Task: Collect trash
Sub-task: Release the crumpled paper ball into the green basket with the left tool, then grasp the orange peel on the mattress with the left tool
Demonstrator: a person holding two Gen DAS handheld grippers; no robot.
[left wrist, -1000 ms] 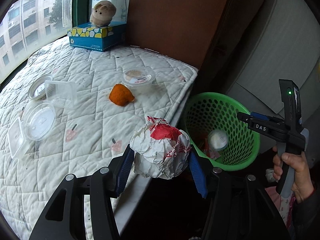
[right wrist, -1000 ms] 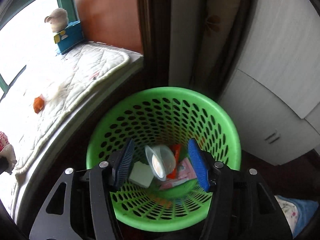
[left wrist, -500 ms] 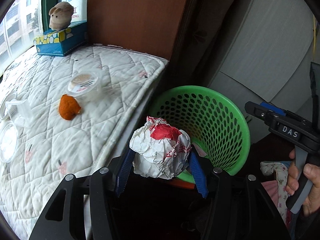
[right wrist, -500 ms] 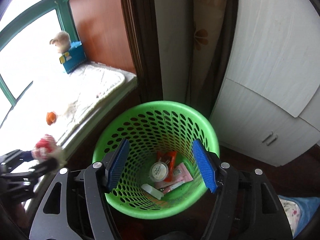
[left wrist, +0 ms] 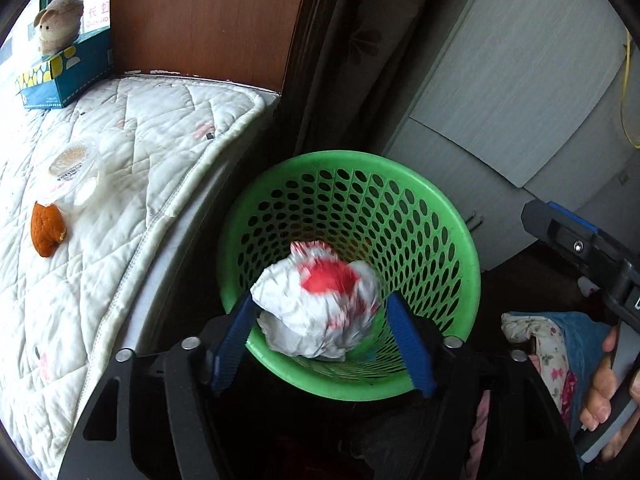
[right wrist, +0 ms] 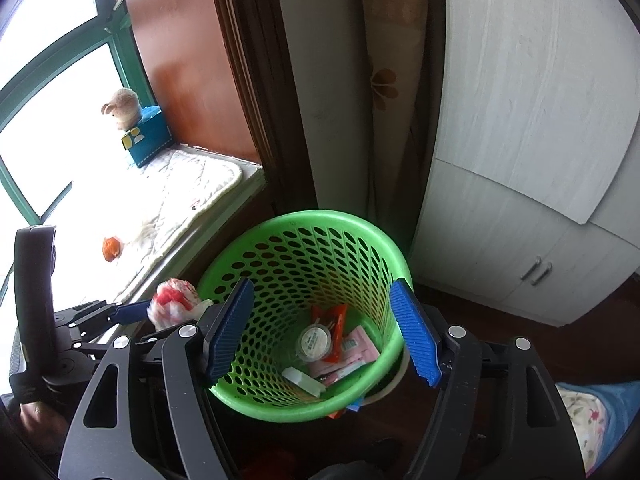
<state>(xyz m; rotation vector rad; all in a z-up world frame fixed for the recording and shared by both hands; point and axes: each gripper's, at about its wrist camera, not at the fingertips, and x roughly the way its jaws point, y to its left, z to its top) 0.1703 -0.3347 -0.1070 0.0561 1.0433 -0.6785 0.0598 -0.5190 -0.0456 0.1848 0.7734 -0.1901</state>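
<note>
Quilted mat (left wrist: 120,184) ends at 9 o'clock of the green basket (left wrist: 440,208), dark gap between. Left gripper (left wrist: 322,340) jaws opening, crumpled wrapper (left wrist: 316,300) loose between them over the near rim. Right gripper (right wrist: 322,334) jaws opening on nothing, basket underneath.

Crumpled paper wrapper (left wrist: 316,304); glossy perforated green plastic basket (left wrist: 452,216); quilted cloth mattress pad (left wrist: 132,168); ribbed blue gripper pads (right wrist: 416,340).

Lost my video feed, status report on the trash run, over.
Left tool opening, paper ball between its pads over the green basket. Right tool opening, empty. Nothing in the way.
</note>
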